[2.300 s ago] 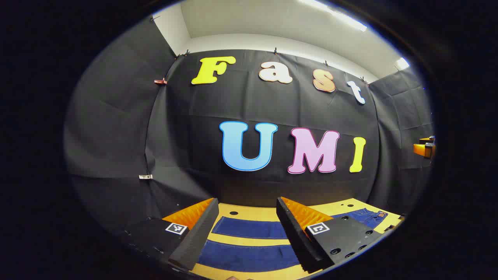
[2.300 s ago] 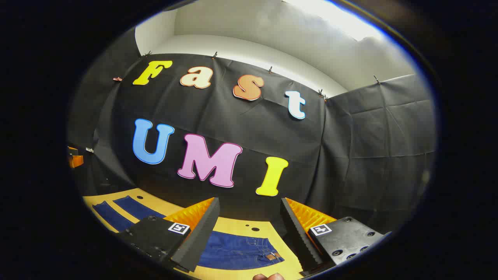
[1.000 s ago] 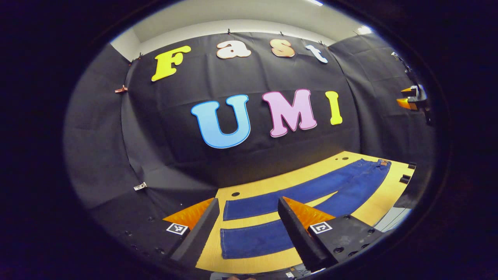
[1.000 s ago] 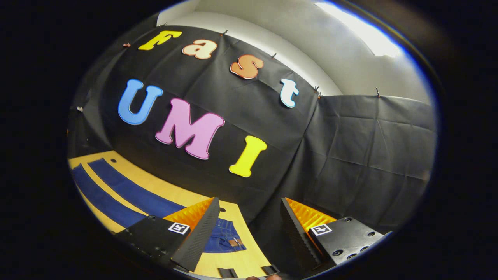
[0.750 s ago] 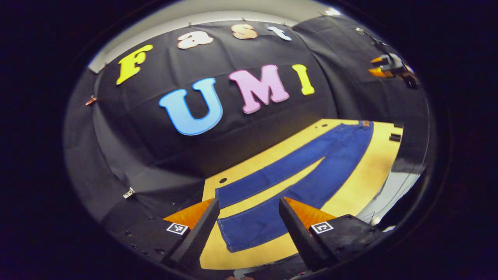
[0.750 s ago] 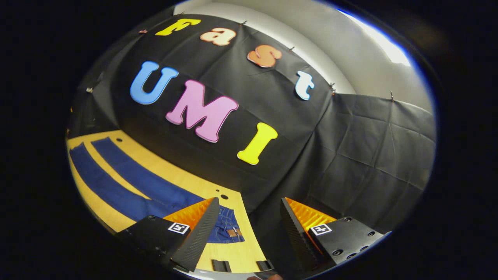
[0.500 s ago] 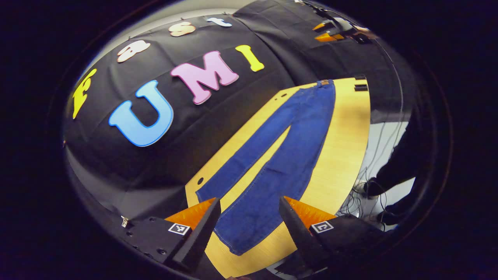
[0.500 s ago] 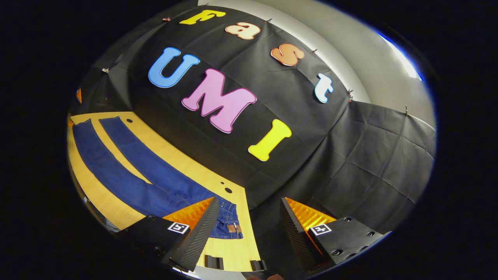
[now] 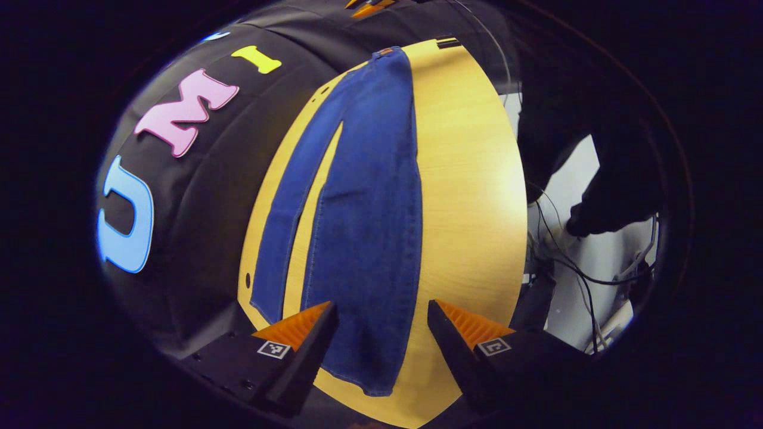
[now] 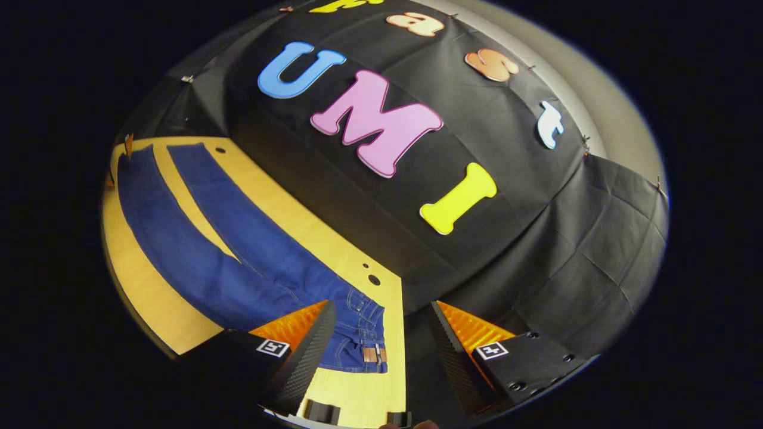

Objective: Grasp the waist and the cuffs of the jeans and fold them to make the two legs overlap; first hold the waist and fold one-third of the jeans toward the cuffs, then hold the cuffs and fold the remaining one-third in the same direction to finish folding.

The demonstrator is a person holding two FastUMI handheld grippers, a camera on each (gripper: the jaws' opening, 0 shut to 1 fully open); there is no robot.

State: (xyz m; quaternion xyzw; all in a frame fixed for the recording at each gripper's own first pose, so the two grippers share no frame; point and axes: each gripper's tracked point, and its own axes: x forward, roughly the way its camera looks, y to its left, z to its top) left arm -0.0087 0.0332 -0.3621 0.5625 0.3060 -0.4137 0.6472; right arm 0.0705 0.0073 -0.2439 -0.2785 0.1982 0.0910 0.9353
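While the jeans (image 9: 363, 196) lie flat and unfolded on the table (image 9: 471, 179), legs running toward twelve o'clock, left gripper (image 9: 381, 348) and right gripper (image 10: 381, 351) hover spread; every fold remains.

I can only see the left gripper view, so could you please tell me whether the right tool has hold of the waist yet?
Observer: Not yet. The right tool is open, with the jeans' waist just ahead of it.
Operator: Thank you. Does the waist lie flat?
Observer: Yes, it lies flat on the table, with its brown patch facing up.
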